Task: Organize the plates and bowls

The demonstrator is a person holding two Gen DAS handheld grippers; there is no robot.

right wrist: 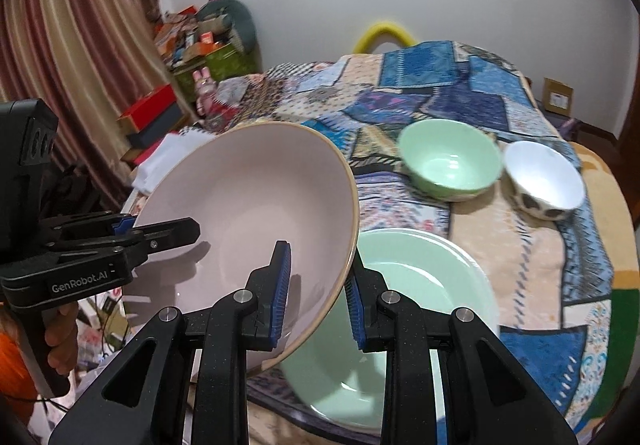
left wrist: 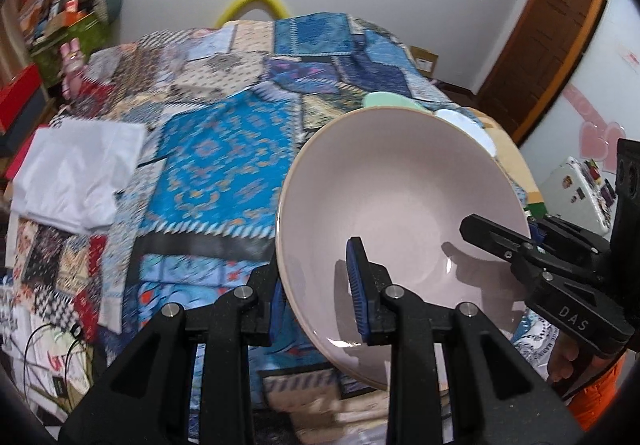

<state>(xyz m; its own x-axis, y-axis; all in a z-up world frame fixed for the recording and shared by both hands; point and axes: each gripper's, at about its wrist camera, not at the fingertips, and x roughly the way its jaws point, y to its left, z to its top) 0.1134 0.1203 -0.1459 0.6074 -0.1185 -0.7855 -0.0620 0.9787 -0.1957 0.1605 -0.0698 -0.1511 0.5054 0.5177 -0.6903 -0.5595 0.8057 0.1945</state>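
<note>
Your left wrist camera sits just behind the left hand-held gripper (left wrist: 316,293), close over the pink bowl (left wrist: 400,189), tilted down and looking across the patchwork-covered counter (left wrist: 224,149) toward the far wall. Your right wrist camera rides behind the right hand-held gripper (right wrist: 318,299), equally near the pink bowl's other side. Both views share that bowl, the counter beyond it and the opposite gripper.

"DAS" on right hand-held gripper (left wrist: 534,241), "GenRobot.AI" on left hand-held gripper (right wrist: 120,231)
</note>
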